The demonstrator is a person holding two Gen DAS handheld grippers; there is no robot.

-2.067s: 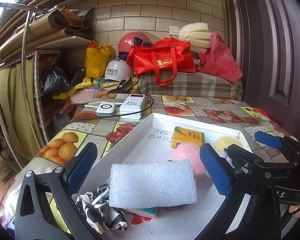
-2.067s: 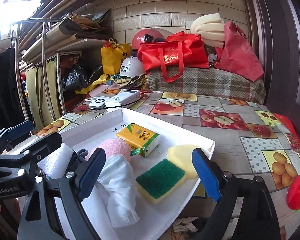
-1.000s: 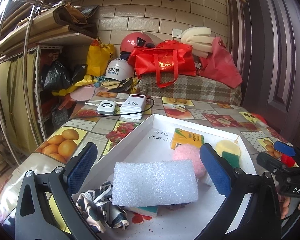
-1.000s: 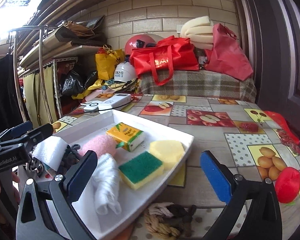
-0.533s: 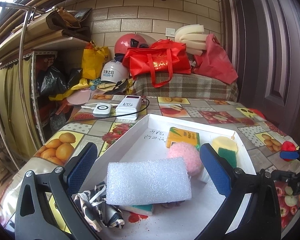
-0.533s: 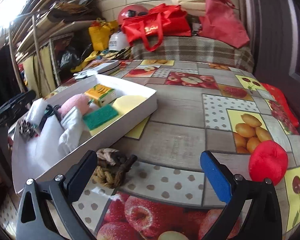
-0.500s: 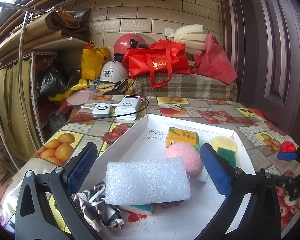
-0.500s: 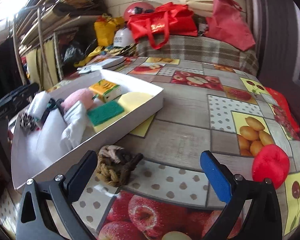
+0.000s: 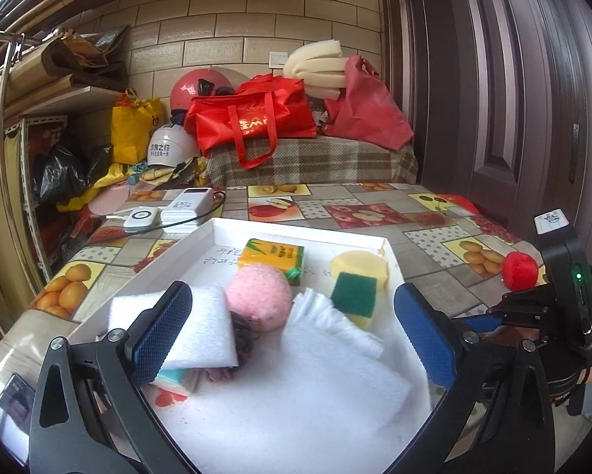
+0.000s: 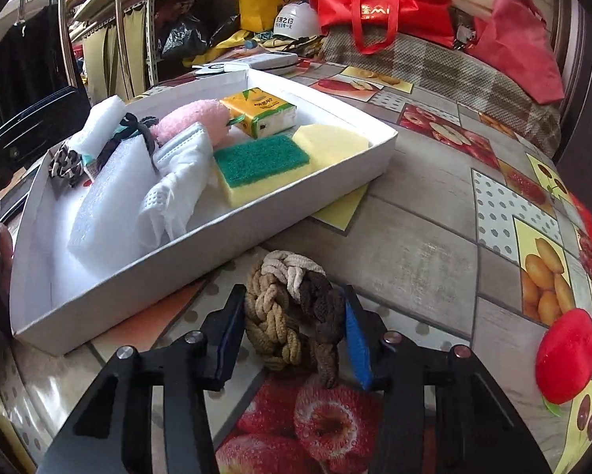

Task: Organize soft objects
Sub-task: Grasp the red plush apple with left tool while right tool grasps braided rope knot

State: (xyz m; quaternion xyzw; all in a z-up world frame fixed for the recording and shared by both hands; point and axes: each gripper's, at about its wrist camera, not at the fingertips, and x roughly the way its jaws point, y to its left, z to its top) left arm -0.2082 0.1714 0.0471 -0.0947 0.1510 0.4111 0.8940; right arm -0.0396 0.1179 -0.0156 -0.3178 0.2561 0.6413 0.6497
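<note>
A white tray (image 10: 327, 173) on the fruit-print table holds white foam blocks (image 9: 201, 324), a pink puff (image 9: 258, 296), a yellow tissue pack (image 9: 272, 254), a green-and-yellow sponge (image 10: 260, 166), a yellow sponge (image 9: 359, 266) and a white cloth (image 10: 177, 185). My right gripper (image 10: 294, 326) is shut on a braided brown-and-beige rope (image 10: 292, 316) on the table just outside the tray's near wall. My left gripper (image 9: 292, 328) is open and empty above the tray's near end. A red soft ball (image 10: 566, 355) lies on the table at the right; it also shows in the left wrist view (image 9: 519, 270).
A power bank and white charger (image 9: 173, 211) lie beyond the tray. Red bags (image 9: 256, 118), helmets and foam sit on a plaid-covered bench at the back. A shelf rack (image 10: 110, 39) stands at the left. A yellow sheet (image 10: 343, 205) sticks out from under the tray.
My right gripper has swung down from over the tray to the table and closed its fingers on the braided rope. My left gripper has stayed open over the tray.
</note>
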